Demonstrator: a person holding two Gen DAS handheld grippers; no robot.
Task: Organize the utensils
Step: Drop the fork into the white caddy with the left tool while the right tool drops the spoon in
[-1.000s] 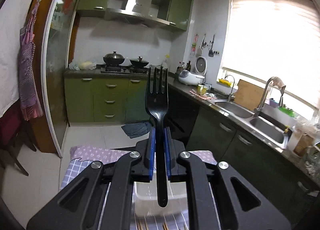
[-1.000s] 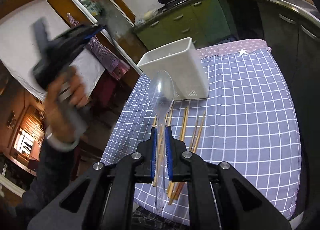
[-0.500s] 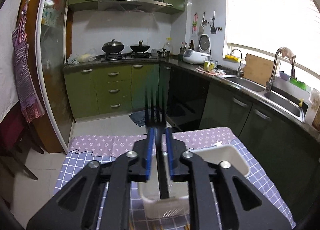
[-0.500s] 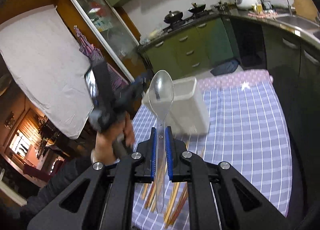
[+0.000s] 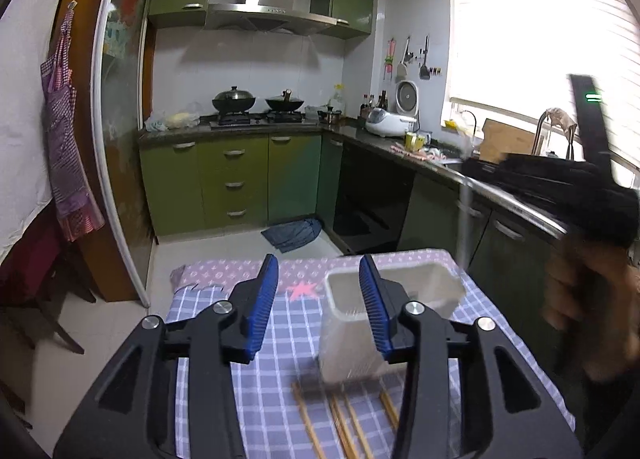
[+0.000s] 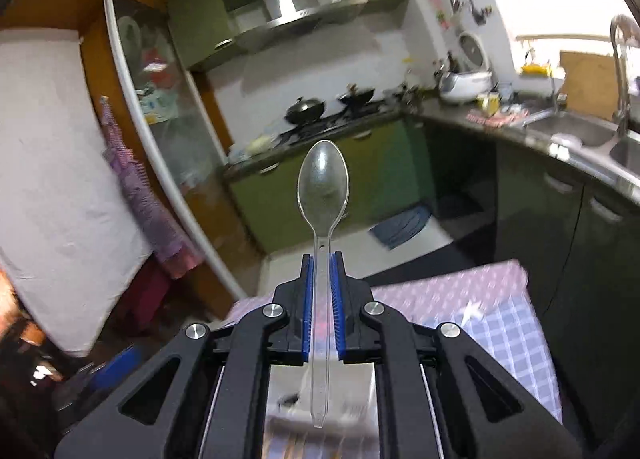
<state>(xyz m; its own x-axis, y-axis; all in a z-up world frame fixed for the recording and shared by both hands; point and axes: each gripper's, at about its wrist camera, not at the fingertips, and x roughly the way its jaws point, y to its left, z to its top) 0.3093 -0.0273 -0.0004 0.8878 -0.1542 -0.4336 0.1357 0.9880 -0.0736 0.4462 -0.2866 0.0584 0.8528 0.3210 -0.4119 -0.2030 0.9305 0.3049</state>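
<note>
While the left gripper (image 5: 318, 285) has let the fork go and stands spread above the bin (image 5: 390, 323) (near the table's far edge), the right gripper (image 6: 321, 291) pinches the spoon (image 6: 323, 195) upright.

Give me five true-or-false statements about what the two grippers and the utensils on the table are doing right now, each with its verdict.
1. The right gripper is shut on a clear plastic spoon. True.
2. The left gripper grips a black fork. False: its fingers stand apart with nothing between them.
3. The white holder stands on a checked tablecloth. True.
4. The wooden chopsticks stand upright inside the white holder. False: they lie flat on the cloth in front of it.
5. The spoon's bowl points down toward the table. False: the bowl points away from the gripper, with the handle end nearest the camera.
</note>
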